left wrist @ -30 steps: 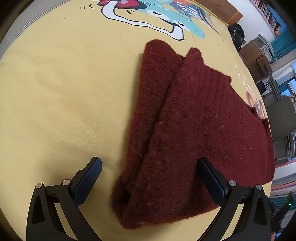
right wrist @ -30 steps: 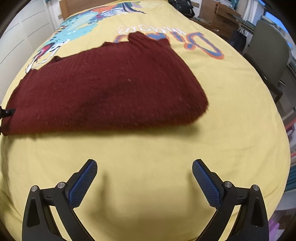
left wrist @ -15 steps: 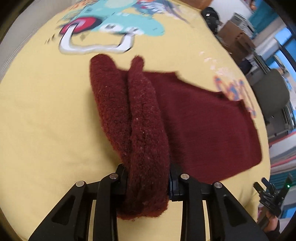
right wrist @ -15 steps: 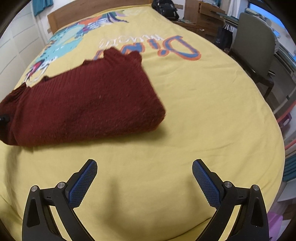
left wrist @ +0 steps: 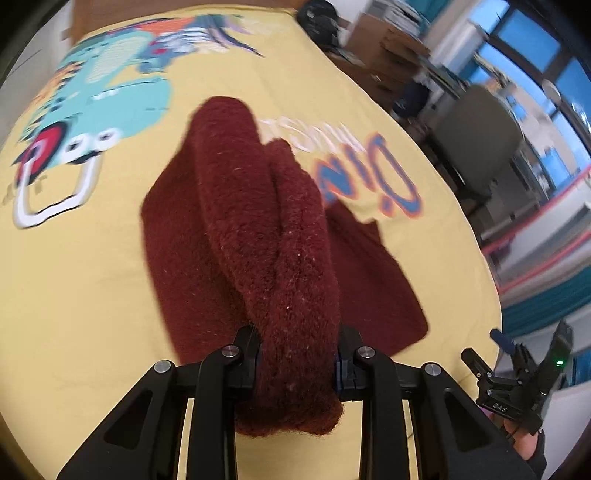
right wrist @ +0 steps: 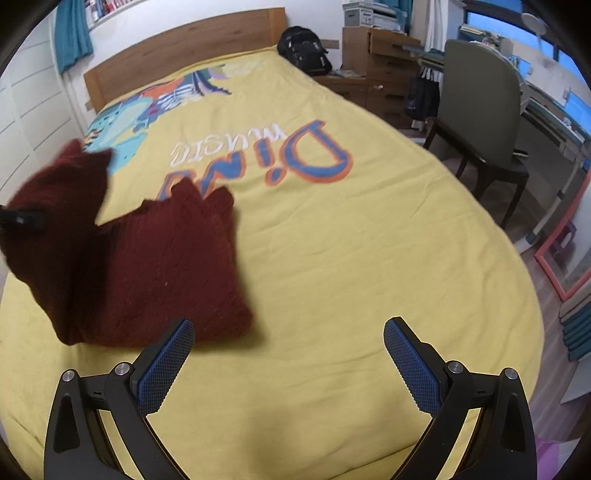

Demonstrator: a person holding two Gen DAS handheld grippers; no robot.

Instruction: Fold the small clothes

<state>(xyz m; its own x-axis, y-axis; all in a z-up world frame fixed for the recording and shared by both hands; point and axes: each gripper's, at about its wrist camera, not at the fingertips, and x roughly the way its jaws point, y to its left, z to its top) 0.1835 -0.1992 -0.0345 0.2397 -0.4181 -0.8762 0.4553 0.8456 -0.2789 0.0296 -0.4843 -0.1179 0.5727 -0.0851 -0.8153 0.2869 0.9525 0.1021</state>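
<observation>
Bedroom in a home, likely a kid's room. Evidence: bed [right wrist: 332, 229] with a wooden headboard [right wrist: 184, 59] and a yellow cover carrying a cartoon dinosaur print [right wrist: 122, 125] and "Dino" lettering [right wrist: 295, 158]. Black backpack [right wrist: 304, 50] sits at the bed's far corner, wooden drawers [right wrist: 373, 66] beside it. Grey chair [right wrist: 476, 110] pulled up to a worktop [right wrist: 546, 107] under the windows [left wrist: 532, 40], lamp [right wrist: 533, 20] on top. Teal curtain [right wrist: 72, 37] and a shelf of books [right wrist: 107, 5] on the far wall, white panelled doors [right wrist: 29, 122] on the left. Wood floor [right wrist: 546, 314], pink-framed mirror [right wrist: 569, 254] leaning at the right edge.
</observation>
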